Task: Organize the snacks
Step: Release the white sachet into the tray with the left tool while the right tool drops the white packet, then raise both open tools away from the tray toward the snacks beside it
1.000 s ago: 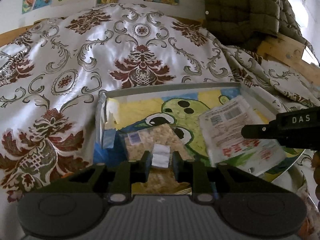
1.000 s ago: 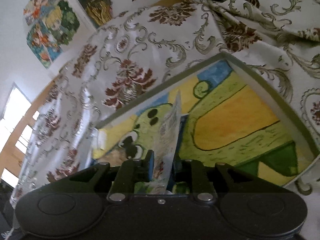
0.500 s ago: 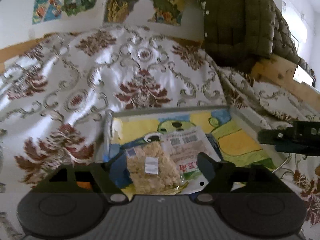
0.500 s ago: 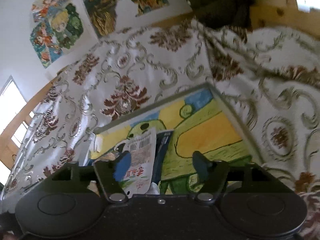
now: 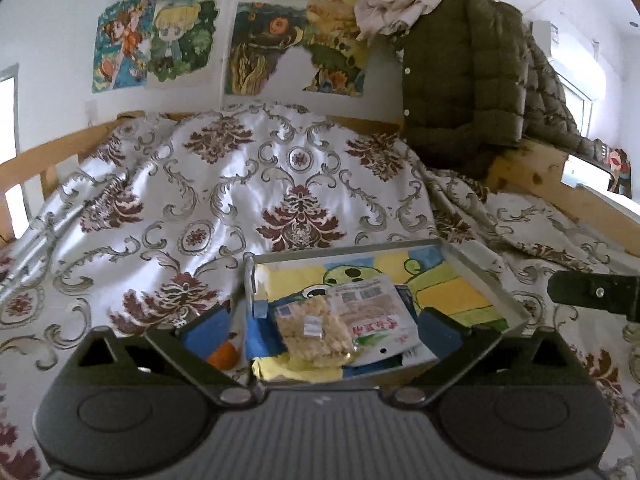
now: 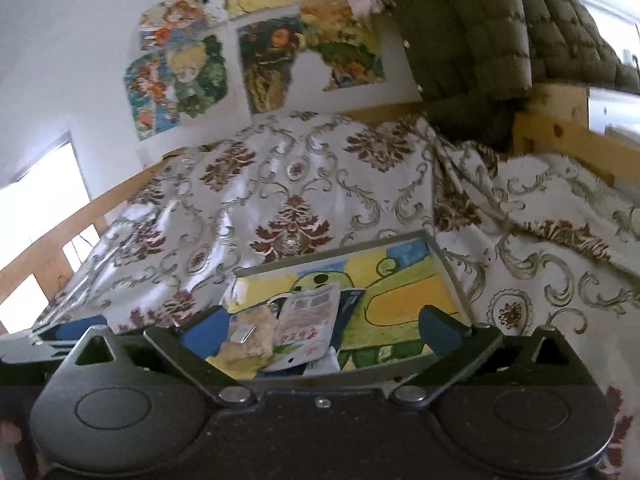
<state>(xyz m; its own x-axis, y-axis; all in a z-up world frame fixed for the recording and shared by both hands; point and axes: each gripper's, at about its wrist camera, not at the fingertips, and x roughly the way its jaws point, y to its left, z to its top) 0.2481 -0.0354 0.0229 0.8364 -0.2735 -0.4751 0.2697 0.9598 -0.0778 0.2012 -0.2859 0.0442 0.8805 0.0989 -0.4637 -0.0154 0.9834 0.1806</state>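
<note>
Placement step appears complete: the clear snack bag (image 5: 312,332) and white packet (image 5: 372,316) lie side by side in the tray (image 5: 484,276) at lower centre, on the bed. Left hand-held gripper (image 5: 320,328) and right hand-held gripper (image 6: 324,326) hover level above its near edge, jaws spread wide, empty. Next move likely calls for locating another snack; an orange item (image 5: 224,354) lies left of the tray.
</note>
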